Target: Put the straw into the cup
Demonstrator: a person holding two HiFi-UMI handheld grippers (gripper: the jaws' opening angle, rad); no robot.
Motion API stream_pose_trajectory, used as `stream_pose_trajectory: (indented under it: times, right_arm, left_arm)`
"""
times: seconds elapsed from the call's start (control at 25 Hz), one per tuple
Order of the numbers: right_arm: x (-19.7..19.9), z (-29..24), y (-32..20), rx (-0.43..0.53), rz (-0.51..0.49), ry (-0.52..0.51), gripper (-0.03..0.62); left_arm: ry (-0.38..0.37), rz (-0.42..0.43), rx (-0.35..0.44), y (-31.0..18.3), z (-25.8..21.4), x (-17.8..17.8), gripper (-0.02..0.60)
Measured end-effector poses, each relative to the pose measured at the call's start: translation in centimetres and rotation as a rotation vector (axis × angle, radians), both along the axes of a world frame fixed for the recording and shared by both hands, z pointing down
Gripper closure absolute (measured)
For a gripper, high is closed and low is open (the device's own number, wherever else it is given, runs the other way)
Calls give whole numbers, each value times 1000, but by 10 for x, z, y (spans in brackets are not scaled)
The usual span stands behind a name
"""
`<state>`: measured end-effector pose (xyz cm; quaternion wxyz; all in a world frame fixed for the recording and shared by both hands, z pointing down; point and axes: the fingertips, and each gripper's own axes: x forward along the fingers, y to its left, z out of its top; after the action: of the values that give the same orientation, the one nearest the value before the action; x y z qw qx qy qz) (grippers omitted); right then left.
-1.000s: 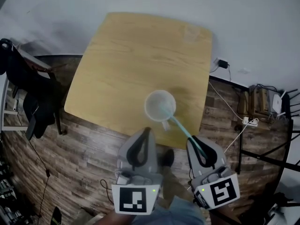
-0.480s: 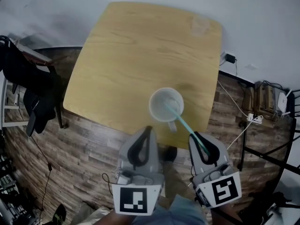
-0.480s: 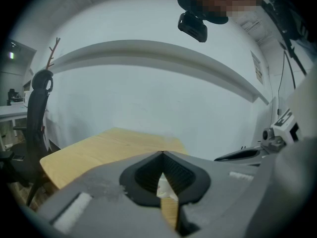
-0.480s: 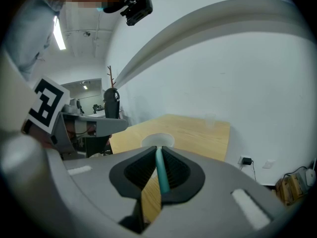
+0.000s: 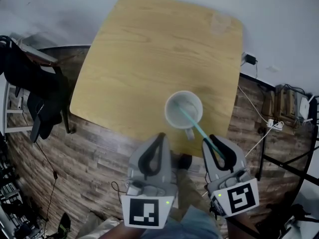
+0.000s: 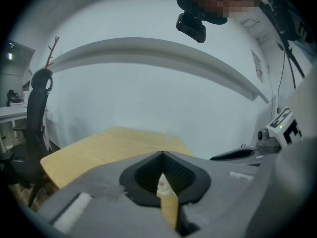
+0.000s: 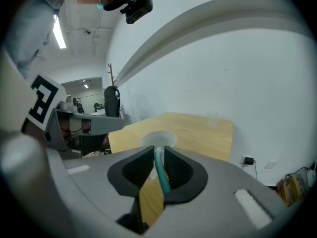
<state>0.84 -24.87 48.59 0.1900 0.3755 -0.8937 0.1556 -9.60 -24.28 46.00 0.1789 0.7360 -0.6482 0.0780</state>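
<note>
Overhead, a white cup (image 5: 169, 114) stands upright on a wooden table (image 5: 144, 54), close to the near edge, handle toward the person. A turquoise straw (image 5: 198, 129) slants w/ its far end inside the cup and leans over the near rim. Its near end runs back btwn the jaws of the right gripper (image 5: 213, 141), just off the table edge. Those jaws are opening: in the right gripper view the straw (image 7: 162, 176) lies in the gap, against one pad w/ a slit of space on the other side, so no pinch. The left gripper (image 5: 159, 135), beside the right one & apart from the cup, has its jaw tips pressed together on nothing; the left gripper view shows them meeting above the tabletop. A small clear glass (image 5: 220, 24) sits at the table's far corner. Black chair (image 5: 35, 98) at left, on a plank floor (image 5: 94, 168).
</note>
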Motion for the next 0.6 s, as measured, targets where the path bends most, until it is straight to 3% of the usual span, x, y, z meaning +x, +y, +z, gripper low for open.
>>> stream_pose_trajectory:
  times: [0.6]
  right_arm:
    - [16,-68,1,134,75,-72,490]
  left_arm:
    - [6,67,132,0,-71,14,565]
